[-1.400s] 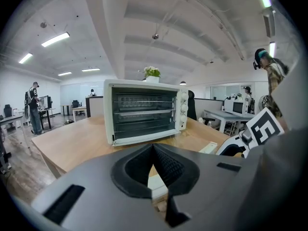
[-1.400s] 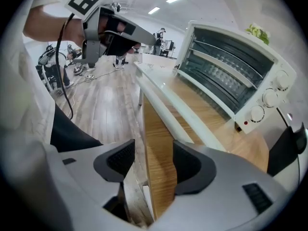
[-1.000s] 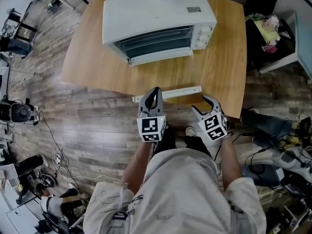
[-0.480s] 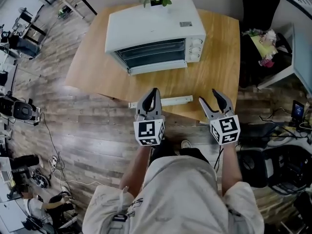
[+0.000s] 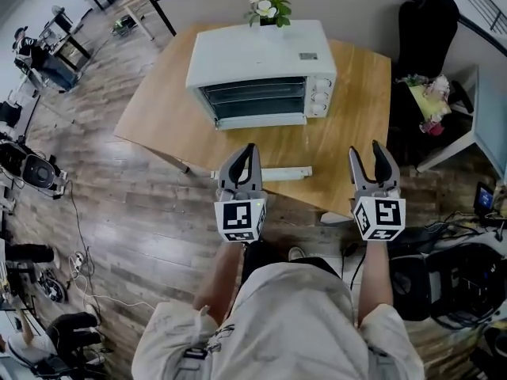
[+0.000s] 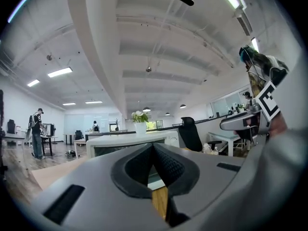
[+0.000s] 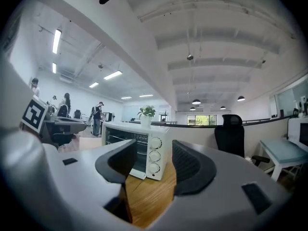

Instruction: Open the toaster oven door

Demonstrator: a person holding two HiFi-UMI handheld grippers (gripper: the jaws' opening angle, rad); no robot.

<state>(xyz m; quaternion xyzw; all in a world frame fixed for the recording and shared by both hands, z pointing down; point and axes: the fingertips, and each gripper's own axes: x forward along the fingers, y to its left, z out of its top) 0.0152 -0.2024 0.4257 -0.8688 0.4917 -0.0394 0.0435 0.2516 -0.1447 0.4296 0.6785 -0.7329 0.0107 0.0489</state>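
We hold both grippers level at the near edge of the light wooden table (image 5: 166, 109), apart from the boxy white toaster oven (image 5: 261, 54) that stands toward the table's far side; its dark glass door (image 5: 255, 100) is closed and faces us, with three round white knobs (image 5: 322, 97) in a column at its right; a small white pot of pale flowers (image 5: 269, 10) stands behind the oven; a slim white bar (image 5: 273, 172) lies along the near table edge between our hands. The left gripper (image 5: 248, 150) has its jaws clenched tip to tip on nothing; the right gripper (image 5: 368, 150) has its jaws released and apart, having just been closing a little, with only the oven's knob side showing far off through the gap; neither gripper touches the oven. A black office chair (image 5: 428, 22) stands beyond the table's right corner.
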